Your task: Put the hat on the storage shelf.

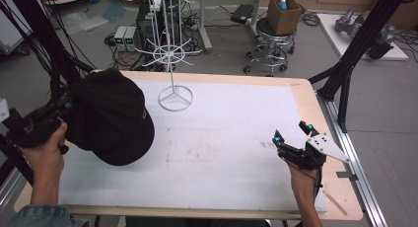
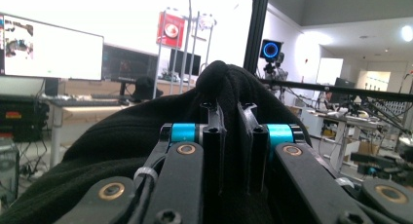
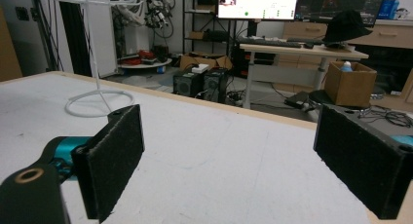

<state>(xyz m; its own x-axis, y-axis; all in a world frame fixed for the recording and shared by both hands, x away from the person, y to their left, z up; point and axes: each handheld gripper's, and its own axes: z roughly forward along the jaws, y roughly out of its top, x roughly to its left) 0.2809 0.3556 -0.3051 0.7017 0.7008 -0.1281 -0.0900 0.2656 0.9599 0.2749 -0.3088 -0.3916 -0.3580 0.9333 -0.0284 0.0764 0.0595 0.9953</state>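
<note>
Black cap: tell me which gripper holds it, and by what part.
The left gripper holds the black cap, its fingers pinched on a fold of the cap's fabric, apparently the crown. The right gripper is open and holds nothing.

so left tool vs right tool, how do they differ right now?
Left tool is shut on the black cap; right tool is open, with nothing between its jaws. Left holds the cap above the white mat; right sits low over the mat's right side. Both are hand-held.
</note>
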